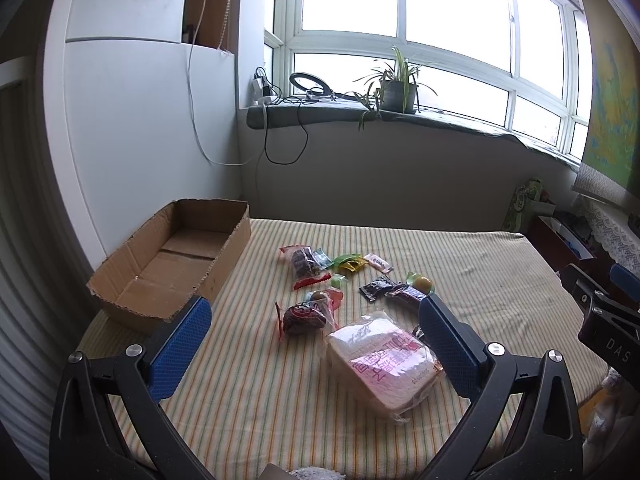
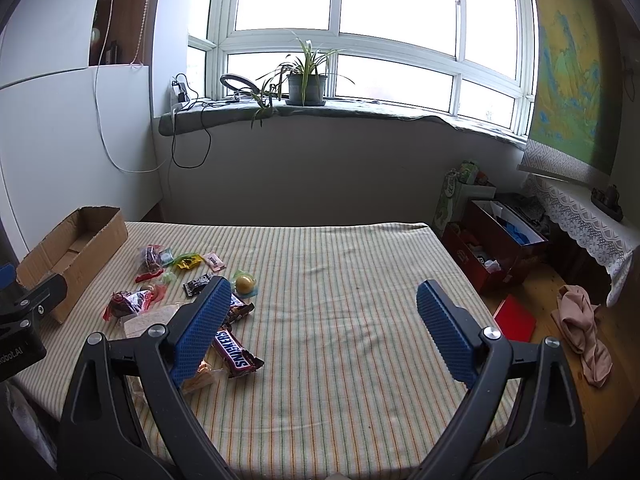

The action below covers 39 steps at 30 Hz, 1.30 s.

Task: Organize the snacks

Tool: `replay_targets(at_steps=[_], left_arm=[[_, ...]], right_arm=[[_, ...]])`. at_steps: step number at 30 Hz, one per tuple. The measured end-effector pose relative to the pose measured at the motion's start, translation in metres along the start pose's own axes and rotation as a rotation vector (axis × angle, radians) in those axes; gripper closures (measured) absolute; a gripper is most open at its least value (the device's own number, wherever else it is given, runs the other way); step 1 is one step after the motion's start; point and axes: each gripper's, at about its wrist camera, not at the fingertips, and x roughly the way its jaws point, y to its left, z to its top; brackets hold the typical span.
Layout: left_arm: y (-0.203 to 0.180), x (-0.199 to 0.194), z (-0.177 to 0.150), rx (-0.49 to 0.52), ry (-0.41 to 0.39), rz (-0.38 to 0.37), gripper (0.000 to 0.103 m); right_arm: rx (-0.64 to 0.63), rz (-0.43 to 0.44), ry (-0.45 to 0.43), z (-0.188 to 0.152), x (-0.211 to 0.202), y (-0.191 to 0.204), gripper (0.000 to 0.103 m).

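Several wrapped snacks lie in a loose pile on the striped table (image 1: 460, 264). A clear bag of pale wafers with pink print (image 1: 382, 362) lies closest, between the fingers of my open, empty left gripper (image 1: 316, 344). A red date packet (image 1: 302, 316) and a dark packet (image 1: 306, 266) lie beyond it. An empty cardboard box (image 1: 176, 264) stands open at the far left. In the right wrist view, a Snickers bar (image 2: 236, 352) lies beside the left finger of my open, empty right gripper (image 2: 324, 320). A yellow jelly cup (image 2: 245, 282) sits farther back.
The box also shows at the far left of the right wrist view (image 2: 76, 252). Right of the table are red boxes (image 2: 496, 248) and a cloth (image 2: 580, 328) on the wooden floor. A potted plant (image 2: 306, 80) stands on the windowsill behind.
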Motion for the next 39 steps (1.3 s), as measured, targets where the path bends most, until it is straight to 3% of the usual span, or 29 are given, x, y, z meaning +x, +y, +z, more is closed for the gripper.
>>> replay_targets(at_steps=[39], left_arm=[[0.0004,-0.0009,0.0012,-0.008,0.004,-0.005,0.000]], right_arm=[[0.001,0.001,0.003,0.0023,0.0017,0.0028,0.007]])
